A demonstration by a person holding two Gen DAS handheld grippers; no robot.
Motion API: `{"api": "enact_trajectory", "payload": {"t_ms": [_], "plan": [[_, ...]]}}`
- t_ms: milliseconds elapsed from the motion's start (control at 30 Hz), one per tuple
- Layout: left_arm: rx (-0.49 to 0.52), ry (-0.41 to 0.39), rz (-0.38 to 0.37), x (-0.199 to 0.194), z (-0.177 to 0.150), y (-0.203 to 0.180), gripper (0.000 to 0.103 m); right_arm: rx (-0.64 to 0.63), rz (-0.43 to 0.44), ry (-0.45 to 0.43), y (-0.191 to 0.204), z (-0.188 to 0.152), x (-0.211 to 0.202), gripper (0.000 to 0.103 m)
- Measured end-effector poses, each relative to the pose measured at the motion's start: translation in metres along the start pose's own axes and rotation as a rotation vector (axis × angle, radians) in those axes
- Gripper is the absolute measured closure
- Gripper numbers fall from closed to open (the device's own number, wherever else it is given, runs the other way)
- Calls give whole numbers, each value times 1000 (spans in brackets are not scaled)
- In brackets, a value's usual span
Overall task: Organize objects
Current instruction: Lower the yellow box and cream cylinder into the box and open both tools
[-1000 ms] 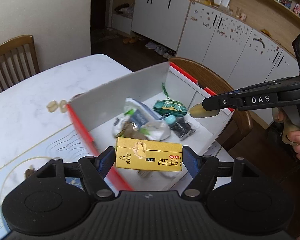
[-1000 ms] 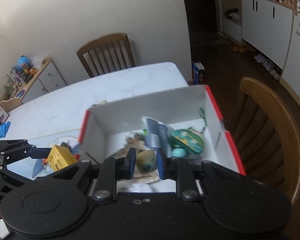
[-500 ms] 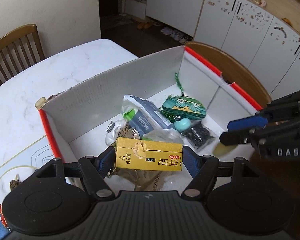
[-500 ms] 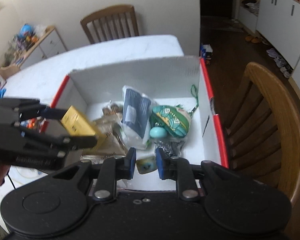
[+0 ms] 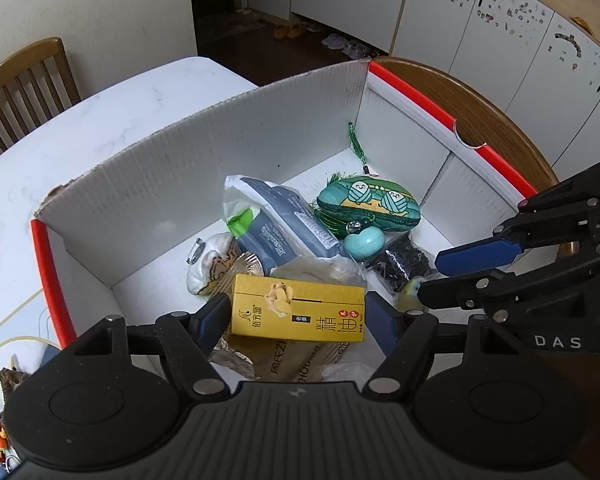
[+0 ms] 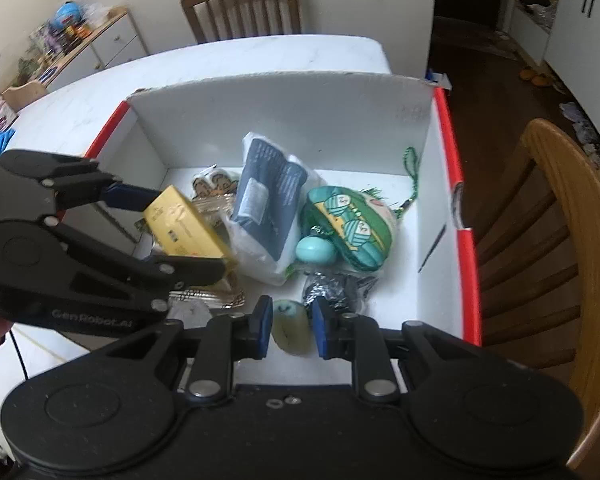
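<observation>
A white cardboard box with red rims [image 5: 204, 152] [image 6: 300, 116] stands on the marble table. My left gripper [image 5: 298, 314] is shut on a yellow carton [image 5: 298, 306] [image 6: 184, 226] and holds it over the box's near-left part. My right gripper [image 6: 290, 326] has its jaws slightly apart around a small pale green round object [image 6: 292, 328] low inside the box; it looks released, with gaps on both sides. The right gripper also shows in the left wrist view [image 5: 440, 274].
Inside the box lie a blue-and-white pouch [image 5: 280, 224], a green pencil case [image 5: 370, 204], a teal egg [image 5: 362, 242], a black bead bag [image 5: 400, 262] and brown packets [image 5: 284, 360]. A wooden chair [image 6: 560, 240] stands right of the box.
Both grippers moved over and down into the box. The right gripper's jaws widened, and the green object now sits loose between them. The left still holds the carton.
</observation>
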State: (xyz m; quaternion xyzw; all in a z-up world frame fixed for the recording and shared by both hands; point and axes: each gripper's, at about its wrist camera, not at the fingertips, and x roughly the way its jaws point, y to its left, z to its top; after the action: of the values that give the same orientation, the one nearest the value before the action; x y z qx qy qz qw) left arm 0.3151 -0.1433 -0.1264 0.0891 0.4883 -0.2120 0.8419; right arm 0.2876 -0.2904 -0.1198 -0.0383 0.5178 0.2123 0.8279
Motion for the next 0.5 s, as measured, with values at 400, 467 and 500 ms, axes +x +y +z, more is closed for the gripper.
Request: {"api": "enact_trajectory", "payload": {"t_ms": [400, 467, 500], "plan": [[-29, -26, -22, -3, -5, 2, 29, -30, 20, -22, 1, 1, -18, 78], [-35, -34, -30, -6, -6, 2, 29, -30, 21, -31, 2, 1, -23, 78], [-37, -40, -33, -7, -7, 2, 29, -32, 21, -36, 2, 1, -25, 77]]}}
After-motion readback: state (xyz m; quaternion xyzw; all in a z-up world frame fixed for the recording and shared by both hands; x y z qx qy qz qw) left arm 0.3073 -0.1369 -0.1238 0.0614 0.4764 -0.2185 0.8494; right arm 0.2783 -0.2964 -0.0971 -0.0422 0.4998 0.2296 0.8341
